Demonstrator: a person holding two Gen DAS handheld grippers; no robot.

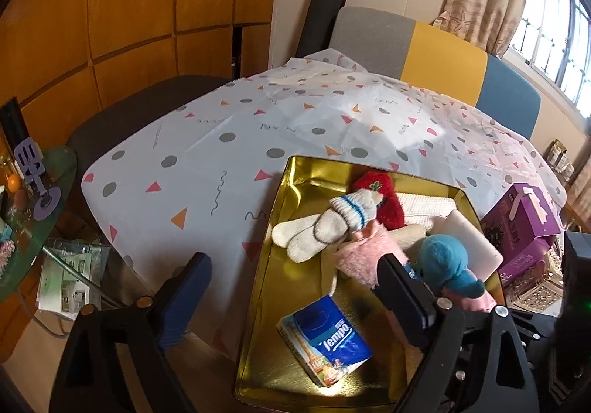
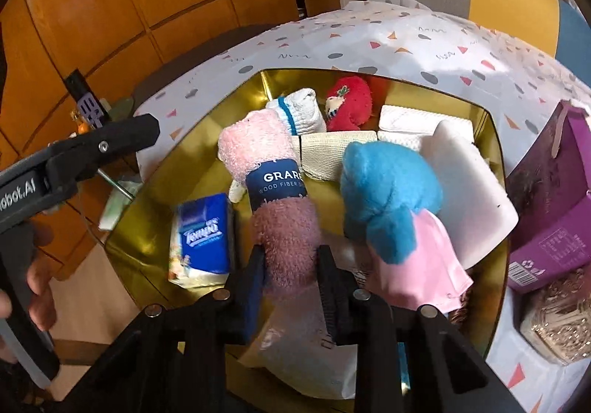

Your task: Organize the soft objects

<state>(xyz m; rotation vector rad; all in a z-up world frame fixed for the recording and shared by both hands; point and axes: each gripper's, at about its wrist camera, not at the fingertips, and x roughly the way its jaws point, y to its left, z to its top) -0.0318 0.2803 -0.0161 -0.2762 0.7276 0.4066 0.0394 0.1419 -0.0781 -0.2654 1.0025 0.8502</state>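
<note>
R gripper (image 2: pixel 290 274) pinches pink towel roll (image 2: pixel 266 158); lower slow into gold tin (image 2: pixel 147 191) beside Tempo pack (image 2: pixel 201 239). L gripper (image 1: pixel 291 283) spread, empty.

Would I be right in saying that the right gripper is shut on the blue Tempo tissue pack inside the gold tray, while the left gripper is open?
Not quite: the right gripper is shut on the pink rolled towel, not the Tempo tissue pack, which lies untouched beside it in the gold tray. The right wrist view shows this. The left gripper is indeed open.
</note>
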